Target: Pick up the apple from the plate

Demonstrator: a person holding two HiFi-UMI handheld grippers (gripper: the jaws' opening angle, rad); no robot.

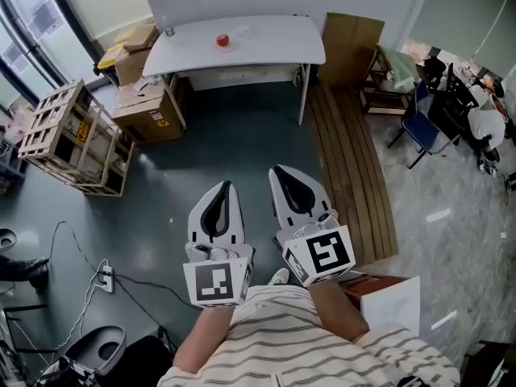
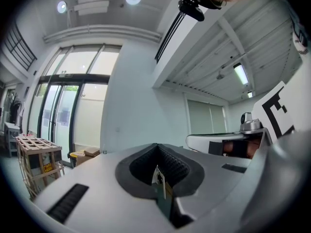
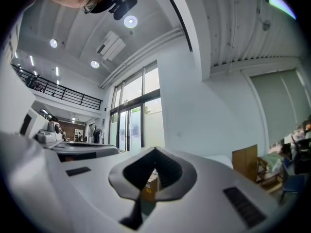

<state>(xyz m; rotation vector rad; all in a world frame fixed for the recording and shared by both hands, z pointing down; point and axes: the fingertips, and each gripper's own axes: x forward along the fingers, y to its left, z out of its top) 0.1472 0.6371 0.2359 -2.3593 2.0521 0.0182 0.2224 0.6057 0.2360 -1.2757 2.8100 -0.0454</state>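
A small, round red apple [image 1: 223,39] sits on a pale plate [image 1: 230,47] near the middle of a white surface [image 1: 274,43] at the far wall. The plate barely stands out from the white top.

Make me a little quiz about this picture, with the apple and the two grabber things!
1. True or false: the apple sits on the white table.
2. Pick one. The left gripper has its jaws: A) wide apart, B) shut with nothing between them, C) shut on the apple.
3. Fill in with near or far: the right gripper is ____ from the apple.
Key: 1 true; 2 B; 3 far.
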